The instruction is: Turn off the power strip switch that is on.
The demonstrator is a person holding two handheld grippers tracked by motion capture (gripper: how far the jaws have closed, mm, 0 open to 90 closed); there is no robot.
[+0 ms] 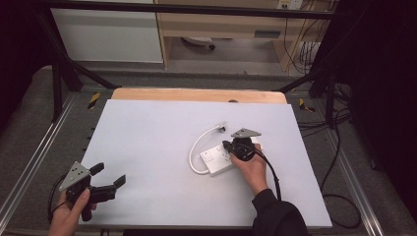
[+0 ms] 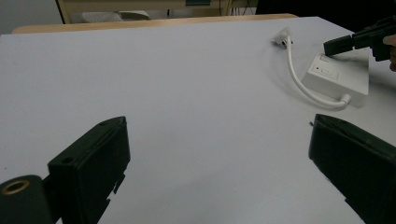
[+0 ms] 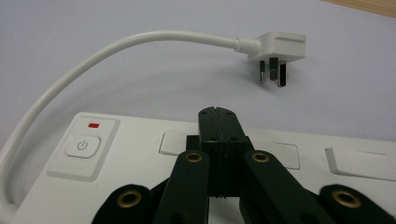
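The right gripper (image 3: 215,112), jaws together, sits over the white power strip (image 3: 299,186).

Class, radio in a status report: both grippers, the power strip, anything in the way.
Left gripper open, idle near table edge. Right gripper shut, tips over power strip. Its plug lies loose on table. Nothing in the way.
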